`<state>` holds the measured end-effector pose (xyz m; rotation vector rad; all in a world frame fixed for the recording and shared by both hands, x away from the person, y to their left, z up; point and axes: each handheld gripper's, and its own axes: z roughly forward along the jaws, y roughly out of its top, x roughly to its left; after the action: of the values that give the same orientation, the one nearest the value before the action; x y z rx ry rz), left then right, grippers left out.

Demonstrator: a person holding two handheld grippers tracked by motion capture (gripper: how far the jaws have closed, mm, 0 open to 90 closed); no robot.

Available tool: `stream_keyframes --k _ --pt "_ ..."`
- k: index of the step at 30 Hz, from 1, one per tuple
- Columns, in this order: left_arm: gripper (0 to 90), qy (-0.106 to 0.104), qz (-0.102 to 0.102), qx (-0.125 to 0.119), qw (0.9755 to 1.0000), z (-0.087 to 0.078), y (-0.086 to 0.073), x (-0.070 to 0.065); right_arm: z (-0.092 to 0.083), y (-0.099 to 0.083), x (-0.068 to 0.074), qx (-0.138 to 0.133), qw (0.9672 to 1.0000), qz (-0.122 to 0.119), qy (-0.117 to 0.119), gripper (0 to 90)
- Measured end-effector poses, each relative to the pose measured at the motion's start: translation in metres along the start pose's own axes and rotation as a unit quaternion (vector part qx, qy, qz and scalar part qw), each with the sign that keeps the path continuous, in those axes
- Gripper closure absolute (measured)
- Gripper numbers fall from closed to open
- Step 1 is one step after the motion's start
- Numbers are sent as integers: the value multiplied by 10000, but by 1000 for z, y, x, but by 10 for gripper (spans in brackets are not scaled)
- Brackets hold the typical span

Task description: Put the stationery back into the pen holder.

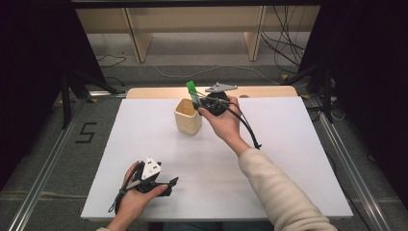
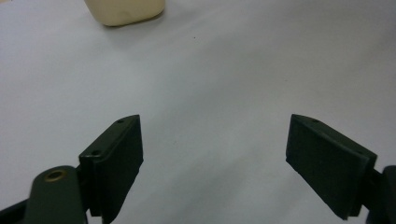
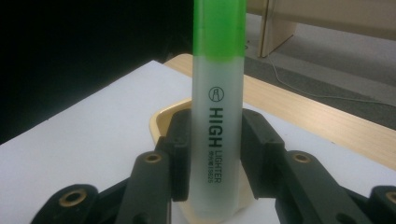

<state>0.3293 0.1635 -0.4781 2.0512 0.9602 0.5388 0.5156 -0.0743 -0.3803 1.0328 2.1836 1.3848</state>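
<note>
A green-capped highlighter (image 3: 217, 116) stands upright between the jaws of my right gripper (image 3: 216, 154), which is shut on its frosted barrel. In the high view that gripper (image 1: 196, 99) holds the highlighter (image 1: 192, 90) just above the right rim of a cream square cup (image 1: 187, 117) at the table's far middle. The cup's rim (image 3: 161, 120) shows behind the jaws. My left gripper (image 1: 171, 185) rests low near the table's front left, open, with nothing between its jaws (image 2: 215, 158). The cup's base (image 2: 125, 10) appears far ahead of it.
A white board (image 1: 288, 159) covers the wooden table (image 1: 269, 91). Metal rails run along the floor on both sides. Wooden shelf legs and loose cables lie beyond the far edge.
</note>
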Motion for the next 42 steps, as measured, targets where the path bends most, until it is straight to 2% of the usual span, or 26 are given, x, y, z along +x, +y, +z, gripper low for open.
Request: stream_keyframes --k 34,42 --pt "189 -12 -3 -15 10000 1 0 0 19 10 4 -37 9999 105 45 662" --pt "189 -14 -4 -4 10000 0 0 0 23 12 5 -66 9999 69 59 661"
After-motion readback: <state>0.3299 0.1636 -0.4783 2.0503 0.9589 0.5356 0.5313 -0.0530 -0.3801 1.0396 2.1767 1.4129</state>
